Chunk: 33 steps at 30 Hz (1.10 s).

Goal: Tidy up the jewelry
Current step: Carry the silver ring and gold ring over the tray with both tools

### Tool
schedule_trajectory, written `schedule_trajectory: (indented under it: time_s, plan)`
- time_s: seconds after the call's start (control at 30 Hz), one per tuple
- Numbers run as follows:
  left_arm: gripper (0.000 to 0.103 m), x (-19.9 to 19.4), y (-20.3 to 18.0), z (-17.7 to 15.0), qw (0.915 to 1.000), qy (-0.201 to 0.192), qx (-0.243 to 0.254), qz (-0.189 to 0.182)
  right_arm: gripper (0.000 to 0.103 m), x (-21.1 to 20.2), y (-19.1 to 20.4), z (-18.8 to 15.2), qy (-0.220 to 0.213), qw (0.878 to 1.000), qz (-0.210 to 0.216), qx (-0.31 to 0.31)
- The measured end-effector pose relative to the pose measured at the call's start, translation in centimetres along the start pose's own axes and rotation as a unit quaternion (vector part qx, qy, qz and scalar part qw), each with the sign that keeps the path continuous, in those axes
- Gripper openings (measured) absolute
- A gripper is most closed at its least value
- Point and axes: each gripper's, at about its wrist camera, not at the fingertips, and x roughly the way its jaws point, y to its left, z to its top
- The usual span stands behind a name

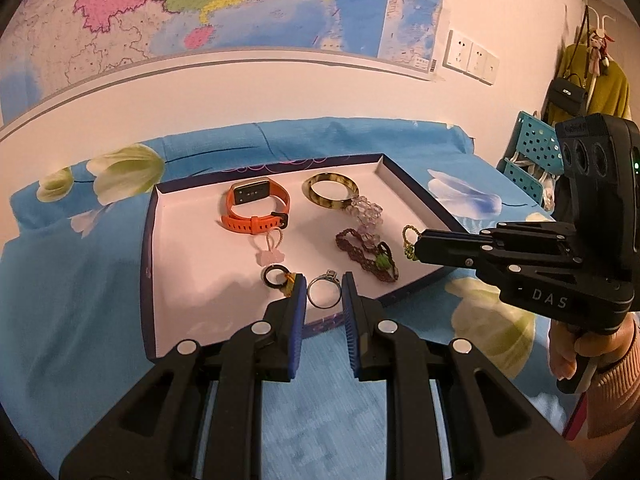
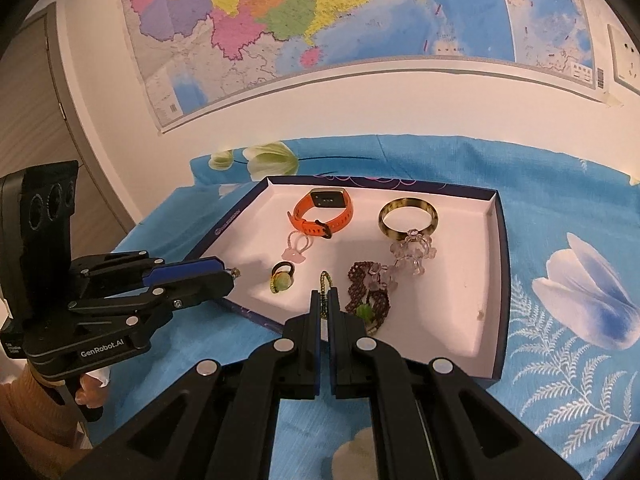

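Note:
A shallow white tray (image 1: 180, 248) with dark blue walls lies on a blue flowered cloth; it also shows in the right wrist view (image 2: 460, 280). In it lie an orange watch (image 1: 256, 208), a tortoiseshell bangle (image 1: 330, 196), a clear bead bracelet (image 1: 366, 212), a dark braided band with a green bead (image 1: 368, 256) and a pink flower charm (image 1: 272, 256). My left gripper (image 1: 324, 292) is shut on a silver ring (image 1: 325, 291) and holds it upright over the tray's near edge. My right gripper (image 2: 325, 300) is shut on a green-gold cord loop (image 2: 325, 280) above the tray.
A dark ring with a green stone (image 2: 283, 280) lies in the tray next to the left fingertips. A wall with a map (image 1: 240, 4) stands behind. A teal perforated rack (image 1: 532, 152) and hanging clothes are at the right.

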Motion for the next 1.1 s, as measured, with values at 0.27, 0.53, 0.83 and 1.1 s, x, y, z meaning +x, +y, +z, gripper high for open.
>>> schedule_trajectory:
  time_s: [0.27,0.53,0.83,1.1]
  plan:
    - [0.018,0.9,0.4,0.5,1.0,0.001,-0.005,0.006,0.002,0.7,-0.4,0.5,0.002,1.0,0.002,0.005]
    - [0.018,1.1,0.6,0.9,1.0,-0.002,-0.006,0.007,0.002,0.8,-0.5,0.8,-0.001,1.0,0.002,0.006]
    - [0.018,1.5,0.9,1.0,0.9999,0.001,-0.009,0.009,0.002,1.1,-0.7,1.0,-0.001,1.0,0.001,0.007]
    - [0.018,2.2,1.2,1.1,0.9998,0.006,-0.012,0.014,0.002,1.5,-0.9,1.4,-0.002,1.0,0.0,0.01]
